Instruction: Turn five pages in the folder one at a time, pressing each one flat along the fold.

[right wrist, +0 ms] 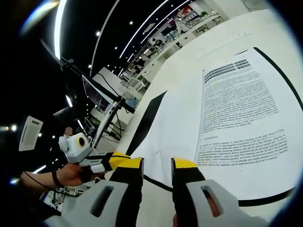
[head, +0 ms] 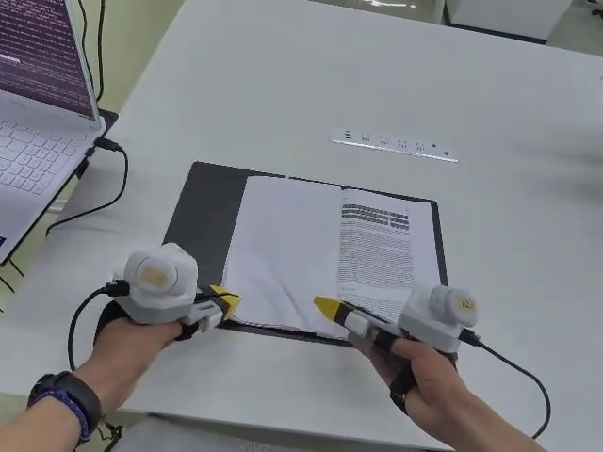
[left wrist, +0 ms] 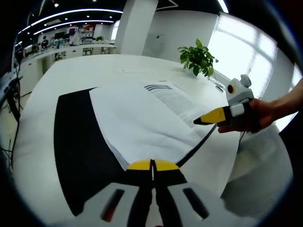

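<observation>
While the folder (head: 188, 221) lay open on the white table (head: 283, 75) ahead of the person, its fold ran from 12 to 6 o'clock in the head view. A blank leaf (head: 283, 245) lay on the 9 o'clock side and the printed page (head: 377, 250) on the 3 o'clock side. The right gripper (head: 327, 304) was at the folder's near edge, by the 6 o'clock foot of the fold. Its own view showed its yellow jaws a little spread, with nothing between them. From those tips the printed page stretched away toward 1 o'clock, and its free long edge lay further off at 3 o'clock, parallel to the fold. The left gripper (head: 226, 302) sat at the folder's 7 o'clock corner beside the blank leaf, jaws pressed together and empty. By this layout the right gripper was the nearer 1 for the next page and would need to shift toward 3 o'clock to reach that free edge, while the left looked placed to press along the fold.
</observation>
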Demonstrator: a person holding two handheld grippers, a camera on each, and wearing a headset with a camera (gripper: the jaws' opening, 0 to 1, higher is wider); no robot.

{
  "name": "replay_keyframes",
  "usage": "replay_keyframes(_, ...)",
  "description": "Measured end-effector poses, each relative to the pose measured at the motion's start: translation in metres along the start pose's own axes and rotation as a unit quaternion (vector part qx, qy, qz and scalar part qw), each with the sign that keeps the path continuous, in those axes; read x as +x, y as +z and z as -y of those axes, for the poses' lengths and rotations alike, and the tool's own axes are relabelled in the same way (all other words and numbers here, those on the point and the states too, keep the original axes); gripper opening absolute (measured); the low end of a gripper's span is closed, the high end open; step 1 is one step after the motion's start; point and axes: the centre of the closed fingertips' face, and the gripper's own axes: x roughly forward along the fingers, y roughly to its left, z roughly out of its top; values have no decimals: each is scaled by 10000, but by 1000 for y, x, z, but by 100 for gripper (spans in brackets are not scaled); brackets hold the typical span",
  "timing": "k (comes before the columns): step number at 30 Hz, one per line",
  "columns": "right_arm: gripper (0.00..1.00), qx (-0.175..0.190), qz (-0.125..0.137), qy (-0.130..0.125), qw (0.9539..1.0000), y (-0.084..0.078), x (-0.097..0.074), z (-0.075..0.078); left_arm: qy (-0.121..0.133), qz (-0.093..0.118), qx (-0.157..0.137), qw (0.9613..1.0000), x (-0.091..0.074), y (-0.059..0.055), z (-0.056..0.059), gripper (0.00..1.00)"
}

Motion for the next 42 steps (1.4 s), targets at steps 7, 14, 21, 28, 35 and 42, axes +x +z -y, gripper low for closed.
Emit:
replay_keyframes(7,21,31,-1,-46,10000,1,-1,7,328,-646,-106,9973,7,-35,-9,0)
replay_keyframes(14,20,-7,-14,-81,10000,8,2,16,430,-565,-214,9972,7,-32,-7,0)
replay_keyframes(21,17,-289,-82,-100,9995,21,15,22,399,-626,-100,9972,8,-31,-6,0)
replay_keyframes(28,15,-412,-92,-140,9990,36,31,30,463,-630,-180,9968,9,-30,-11,0)
replay_keyframes(35,10,-496,131,-316,9982,59,44,43,508,-684,-222,9961,12,-31,-15,0)
replay_keyframes(42,7,-479,188,-424,9978,73,55,60,596,-710,-174,9955,13,-32,-14,0)
